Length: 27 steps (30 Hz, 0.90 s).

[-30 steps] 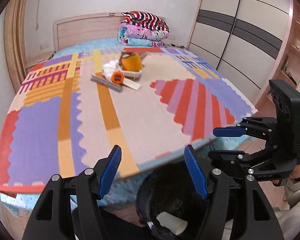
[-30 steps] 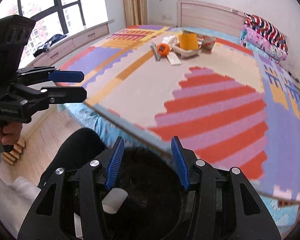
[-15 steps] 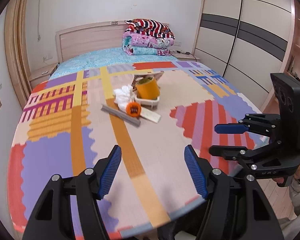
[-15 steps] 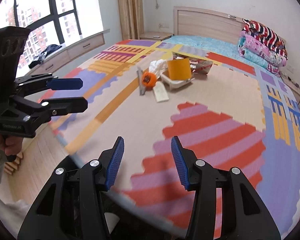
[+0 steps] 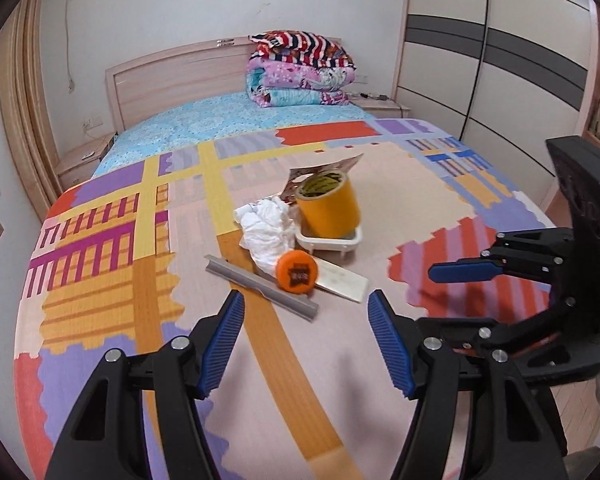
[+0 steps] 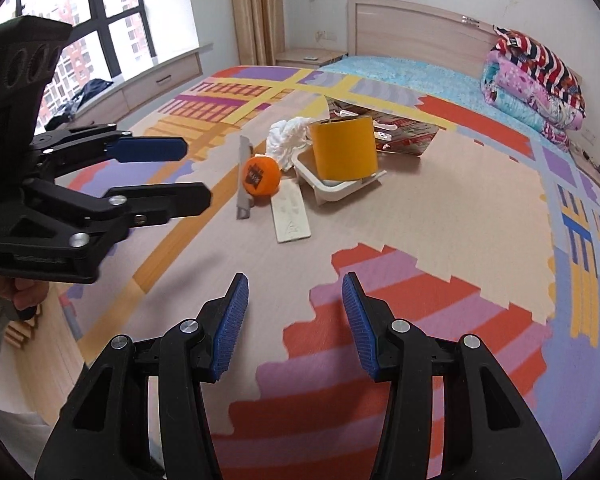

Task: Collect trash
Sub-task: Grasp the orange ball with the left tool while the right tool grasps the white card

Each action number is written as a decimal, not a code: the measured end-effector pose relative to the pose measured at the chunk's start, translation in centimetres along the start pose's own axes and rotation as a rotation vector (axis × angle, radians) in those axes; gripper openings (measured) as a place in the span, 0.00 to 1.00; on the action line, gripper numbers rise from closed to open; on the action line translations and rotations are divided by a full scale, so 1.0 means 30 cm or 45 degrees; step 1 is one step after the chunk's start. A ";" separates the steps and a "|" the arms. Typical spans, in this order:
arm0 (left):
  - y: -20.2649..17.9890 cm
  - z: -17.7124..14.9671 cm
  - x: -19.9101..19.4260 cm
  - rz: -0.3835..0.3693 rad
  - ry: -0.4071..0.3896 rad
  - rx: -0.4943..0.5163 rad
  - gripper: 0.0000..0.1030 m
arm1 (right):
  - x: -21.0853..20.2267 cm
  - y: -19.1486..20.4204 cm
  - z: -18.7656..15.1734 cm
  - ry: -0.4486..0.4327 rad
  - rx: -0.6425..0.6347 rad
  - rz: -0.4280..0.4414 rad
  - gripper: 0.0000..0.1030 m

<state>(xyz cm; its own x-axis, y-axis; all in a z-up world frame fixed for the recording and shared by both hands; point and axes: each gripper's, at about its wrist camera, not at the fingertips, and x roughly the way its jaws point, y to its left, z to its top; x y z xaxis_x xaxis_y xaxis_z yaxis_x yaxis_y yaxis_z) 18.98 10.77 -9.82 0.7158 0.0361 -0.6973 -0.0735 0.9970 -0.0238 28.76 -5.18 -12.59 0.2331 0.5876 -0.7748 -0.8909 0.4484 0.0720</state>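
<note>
A pile of trash lies mid-bed on the colourful foam mat (image 5: 100, 280): a crumpled white tissue (image 5: 268, 232) (image 6: 288, 140), an orange round piece (image 5: 298, 276) (image 6: 260, 176), a grey strip (image 5: 260, 286) (image 6: 243, 184), a flat white piece (image 5: 344, 280) (image 6: 290, 216), and a foil wrapper (image 5: 324, 168) (image 6: 404, 132). A yellow tape roll (image 5: 328, 204) (image 6: 344, 148) stands in a small white tray (image 5: 332, 242) (image 6: 332, 190). My left gripper (image 5: 306, 308) (image 6: 192, 174) hovers open just short of the grey strip. My right gripper (image 6: 295, 284) (image 5: 430, 296) is open and empty, farther from the pile.
Folded blankets (image 5: 300, 68) (image 6: 536, 76) sit by the headboard (image 5: 172, 76). A wardrobe (image 5: 500, 60) lines the right side and a window (image 6: 100, 20) with a low cabinet the left. A hand (image 6: 24, 292) grips the left tool.
Both grippers have moved forward from above a black bin at the foot of the bed, out over the mat toward the pile. The bin has dropped out of view. Neither jaw opening changed.
</note>
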 end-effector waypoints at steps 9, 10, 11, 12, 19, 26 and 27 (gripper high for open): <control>0.002 0.046 0.108 0.044 0.026 0.036 0.49 | 0.054 -0.019 0.042 0.017 -0.018 0.000 0.47; 0.001 0.048 0.117 0.043 0.027 0.037 0.48 | 0.056 -0.022 0.044 0.016 -0.019 0.002 0.47; -0.002 0.050 0.130 0.041 0.034 0.041 0.45 | 0.058 -0.023 0.045 0.016 -0.018 0.003 0.47; -0.003 0.051 0.141 0.047 0.040 0.043 0.43 | 0.061 -0.024 0.045 0.015 -0.019 0.004 0.47; 0.008 0.048 0.173 0.053 0.059 0.026 0.33 | 0.081 -0.030 0.056 0.021 -0.026 0.012 0.47; 0.025 0.045 0.180 0.069 0.062 0.013 0.29 | 0.099 -0.023 0.078 0.006 -0.028 0.021 0.47; 0.026 0.045 0.180 0.067 0.061 0.013 0.29 | 0.101 -0.021 0.080 0.005 -0.029 0.020 0.47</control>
<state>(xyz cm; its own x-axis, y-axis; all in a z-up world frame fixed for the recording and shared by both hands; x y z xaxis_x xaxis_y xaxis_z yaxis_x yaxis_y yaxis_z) 23.71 11.85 -12.64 0.6773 0.0856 -0.7307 -0.1030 0.9945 0.0210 30.96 -2.05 -13.47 0.2175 0.5915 -0.7764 -0.9030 0.4239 0.0700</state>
